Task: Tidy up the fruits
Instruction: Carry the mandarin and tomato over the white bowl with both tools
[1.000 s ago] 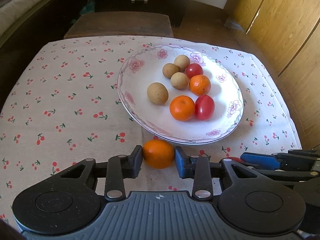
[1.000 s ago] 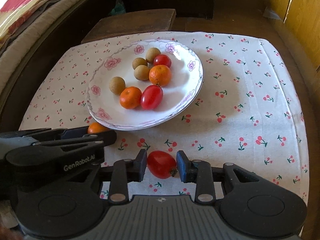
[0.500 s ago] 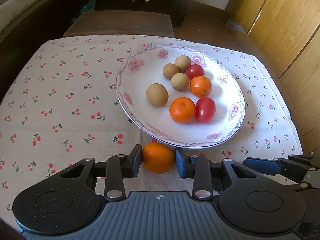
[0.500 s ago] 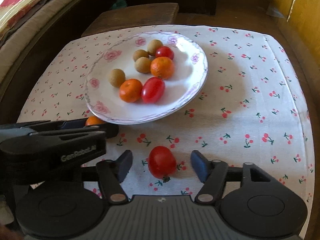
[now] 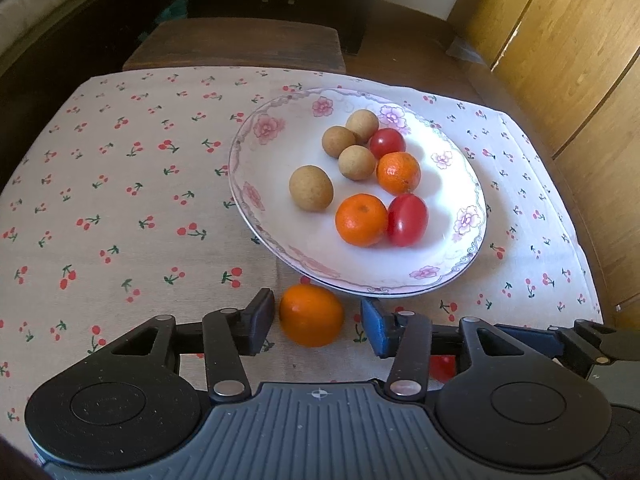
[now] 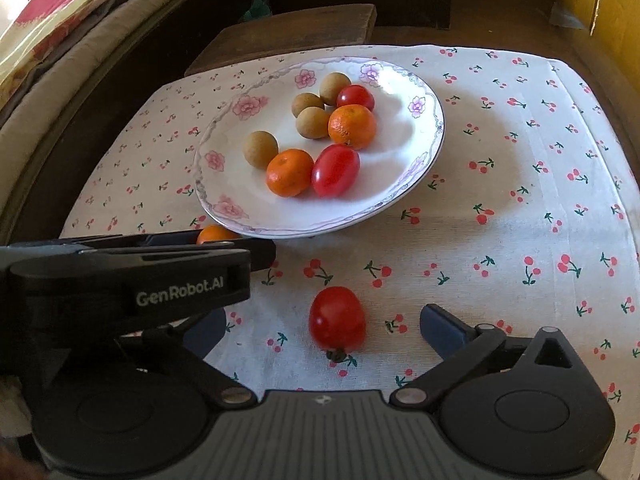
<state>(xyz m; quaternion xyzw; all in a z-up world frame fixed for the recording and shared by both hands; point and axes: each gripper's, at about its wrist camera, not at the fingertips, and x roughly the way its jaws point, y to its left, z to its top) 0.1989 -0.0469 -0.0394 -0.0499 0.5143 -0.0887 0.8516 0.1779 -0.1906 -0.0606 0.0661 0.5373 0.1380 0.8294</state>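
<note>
A white flowered plate holds two oranges, two red tomatoes and several brown longans. In front of it a loose orange lies on the cherry-print cloth. It sits between the pads of my left gripper, whose jaws are opening; small gaps show on both sides. A loose red tomato rests on the cloth between the fingers of my right gripper. Those jaws are opening and stand wide, clear of the tomato. The left gripper's body hides part of the right gripper's left finger.
The cherry-print cloth covers a small table, with bare cloth right of the plate. A dark wooden stool stands behind the table. Wooden cabinet doors rise at the right, and a padded bench runs along the left.
Both grippers have let go of their fruit. The right jaws spread from shut on the tomato to wide apart. The left pads have parted slightly from the orange. Neither fruit has shifted much.
</note>
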